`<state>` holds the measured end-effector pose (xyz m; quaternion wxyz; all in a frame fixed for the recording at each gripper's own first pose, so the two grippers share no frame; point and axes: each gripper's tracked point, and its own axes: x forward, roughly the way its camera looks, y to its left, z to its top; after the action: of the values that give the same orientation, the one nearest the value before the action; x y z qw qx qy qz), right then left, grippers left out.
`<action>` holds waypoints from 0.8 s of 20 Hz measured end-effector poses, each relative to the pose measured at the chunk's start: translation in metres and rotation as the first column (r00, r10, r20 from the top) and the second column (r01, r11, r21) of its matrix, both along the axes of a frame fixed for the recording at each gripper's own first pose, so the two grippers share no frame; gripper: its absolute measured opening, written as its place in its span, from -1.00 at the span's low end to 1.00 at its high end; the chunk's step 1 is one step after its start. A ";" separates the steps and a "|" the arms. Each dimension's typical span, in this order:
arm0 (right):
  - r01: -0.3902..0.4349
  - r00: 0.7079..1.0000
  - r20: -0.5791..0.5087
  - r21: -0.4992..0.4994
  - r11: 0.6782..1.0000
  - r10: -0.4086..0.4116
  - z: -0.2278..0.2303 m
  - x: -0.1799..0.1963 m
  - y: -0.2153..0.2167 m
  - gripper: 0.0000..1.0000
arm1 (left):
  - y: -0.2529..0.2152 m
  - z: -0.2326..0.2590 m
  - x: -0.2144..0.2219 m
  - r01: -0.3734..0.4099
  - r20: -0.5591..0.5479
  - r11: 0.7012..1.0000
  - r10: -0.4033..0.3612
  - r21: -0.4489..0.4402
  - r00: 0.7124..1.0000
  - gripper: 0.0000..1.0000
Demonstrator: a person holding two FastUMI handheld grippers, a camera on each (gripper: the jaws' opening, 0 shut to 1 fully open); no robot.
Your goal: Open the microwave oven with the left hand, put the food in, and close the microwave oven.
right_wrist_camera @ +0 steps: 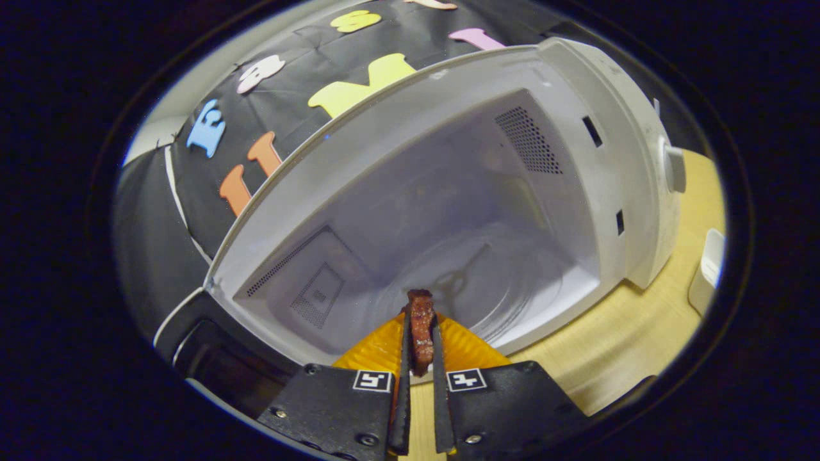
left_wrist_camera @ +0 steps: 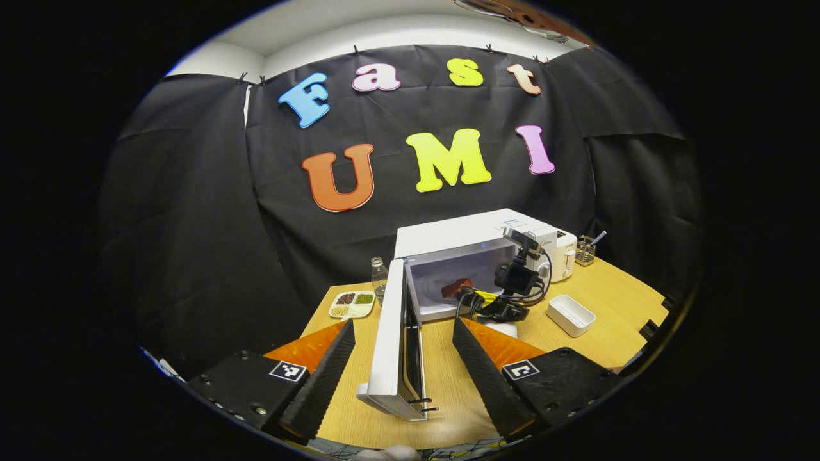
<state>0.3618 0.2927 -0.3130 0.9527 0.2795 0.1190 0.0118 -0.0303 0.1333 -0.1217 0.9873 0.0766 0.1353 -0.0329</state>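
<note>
The microwave stands on the wooden table with its door swung fully open. The left gripper is released, its fingers spread wide to either side of the door's free edge and touching nothing.

The right gripper is clenched on the food, a thin reddish-brown piece standing on edge between both fingers. It is held at the mouth of the cavity, just short of the glass turntable ahead. In the left gripper view the same piece shows inside the opening, with the right gripper in front of it.

Judged step: placing the food. To do it well, the piece should be carried further forward and lowered close to the turntable's middle before the fingers part, as a release from height may let it bounce or tip. The gripper should then be drawn straight back, clear of the frame, before the door is swung.
</note>
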 end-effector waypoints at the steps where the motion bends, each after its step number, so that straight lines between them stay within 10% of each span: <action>1: 0.002 1.000 0.000 -0.032 0.999 -0.002 -0.001 0.004 -0.002 -0.62 | 0.003 0.000 0.000 -0.001 0.000 1.000 0.001 -0.003 1.000 0.91; 9: 0.036 0.999 -0.006 -0.306 0.951 -0.039 -0.011 0.013 -0.033 -0.02 | 0.003 -0.006 0.005 -0.002 -0.005 0.999 0.002 -0.036 1.000 0.91; 10: 0.041 0.999 -0.002 -0.329 0.943 -0.044 -0.009 0.011 -0.034 0.53 | 0.003 -0.006 0.007 -0.003 -0.001 0.999 0.003 -0.033 1.000 0.91; 13: 0.045 0.999 0.023 -0.386 0.921 -0.039 0.001 0.004 -0.039 0.84 | 0.003 -0.006 0.007 0.001 0.004 1.000 -0.001 -0.026 1.000 0.91; 16: 0.025 0.999 0.028 -0.396 0.918 -0.015 0.011 -0.011 -0.043 0.85 | 0.004 -0.003 0.011 -0.003 0.016 1.000 0.003 -0.028 1.000 0.91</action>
<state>0.3511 0.2501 -0.3018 0.9910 0.0822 0.1044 -0.0188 -0.0196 0.1376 -0.1244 0.9894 0.0627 0.1269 -0.0327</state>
